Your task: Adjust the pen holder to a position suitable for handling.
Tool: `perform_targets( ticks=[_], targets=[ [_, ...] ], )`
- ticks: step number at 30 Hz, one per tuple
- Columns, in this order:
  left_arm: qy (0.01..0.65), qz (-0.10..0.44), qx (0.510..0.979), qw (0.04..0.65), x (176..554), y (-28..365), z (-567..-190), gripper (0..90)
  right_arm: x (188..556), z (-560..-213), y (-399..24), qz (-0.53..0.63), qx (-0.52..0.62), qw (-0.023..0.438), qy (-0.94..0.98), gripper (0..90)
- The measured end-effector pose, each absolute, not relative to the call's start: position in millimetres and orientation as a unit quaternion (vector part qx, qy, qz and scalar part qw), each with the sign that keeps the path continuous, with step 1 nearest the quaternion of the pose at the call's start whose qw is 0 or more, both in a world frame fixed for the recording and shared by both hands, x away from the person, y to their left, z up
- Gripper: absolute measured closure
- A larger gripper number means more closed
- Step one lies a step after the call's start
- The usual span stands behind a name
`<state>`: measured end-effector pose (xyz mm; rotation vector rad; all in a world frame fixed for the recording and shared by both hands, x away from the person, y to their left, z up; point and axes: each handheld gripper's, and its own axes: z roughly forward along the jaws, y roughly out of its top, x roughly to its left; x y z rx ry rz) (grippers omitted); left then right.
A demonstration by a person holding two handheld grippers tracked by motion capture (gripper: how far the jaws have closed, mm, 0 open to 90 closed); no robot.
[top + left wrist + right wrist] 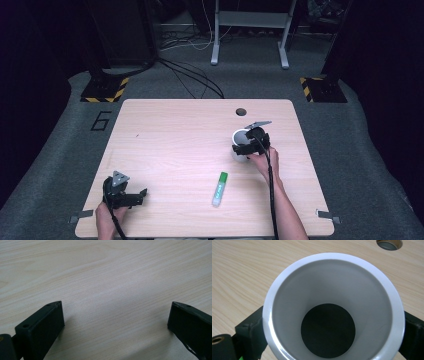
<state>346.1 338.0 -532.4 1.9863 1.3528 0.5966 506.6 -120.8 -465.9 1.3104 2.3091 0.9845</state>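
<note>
Fingers of the right gripper (248,145) pinch the white cup (332,307) from both sides, steadying it upright; the left gripper (131,196) rests spread on the surface (180,140).

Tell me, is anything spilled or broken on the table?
Nothing looks spilled or broken. The white cup stands upright with the right gripper jaws around it, and its inside looks dry. The green-capped tube lies flat on the table, apart from it.

**White cup upright on the table's right side**

The white cup (332,307) stands upright on the wooden table (175,140), near its far right edge. Its smooth wall flares to a thick rim; the bottom looks dark, possibly empty. Black jaws press both sides.
</note>
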Motion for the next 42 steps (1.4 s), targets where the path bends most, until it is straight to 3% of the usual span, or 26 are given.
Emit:
perform_targets(
  ticks=[42],
  targets=[
    [0.516,0.228,0.758,0.327,346,338,-532,0.6,509,-466,-56,0.351,0.408,0.136,0.832,5.0]
  ],
)
